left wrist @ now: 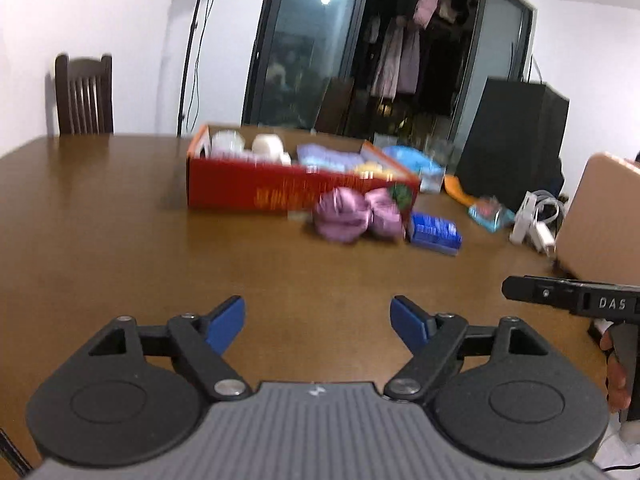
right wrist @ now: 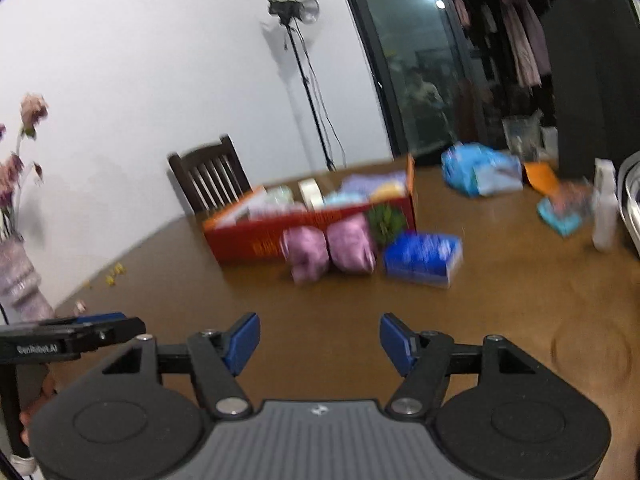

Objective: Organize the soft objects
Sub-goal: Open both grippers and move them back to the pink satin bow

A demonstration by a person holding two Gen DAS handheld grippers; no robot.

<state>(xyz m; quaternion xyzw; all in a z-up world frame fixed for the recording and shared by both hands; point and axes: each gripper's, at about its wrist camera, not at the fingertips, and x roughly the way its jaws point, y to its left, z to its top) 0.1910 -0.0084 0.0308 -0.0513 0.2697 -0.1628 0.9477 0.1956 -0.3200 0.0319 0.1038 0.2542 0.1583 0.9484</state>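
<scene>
A red cardboard box (left wrist: 256, 190) (right wrist: 248, 240) on the brown table holds white rolls, lilac and yellow soft items. Two purple soft bundles (left wrist: 354, 214) (right wrist: 330, 246) with a green leafy bit lie in front of its right end. A blue tissue pack (left wrist: 434, 232) (right wrist: 422, 256) lies to their right. My left gripper (left wrist: 318, 320) is open and empty above the bare table, well short of them. My right gripper (right wrist: 320, 338) is open and empty too. Each gripper shows at the edge of the other's view.
A light blue bag (right wrist: 480, 170), an orange item (right wrist: 540, 176), a teal packet (right wrist: 560, 212) and a white bottle (right wrist: 604, 208) lie at the table's right. A vase with dried flowers (right wrist: 18, 272) stands left. A dark chair (left wrist: 84, 96) is behind the table.
</scene>
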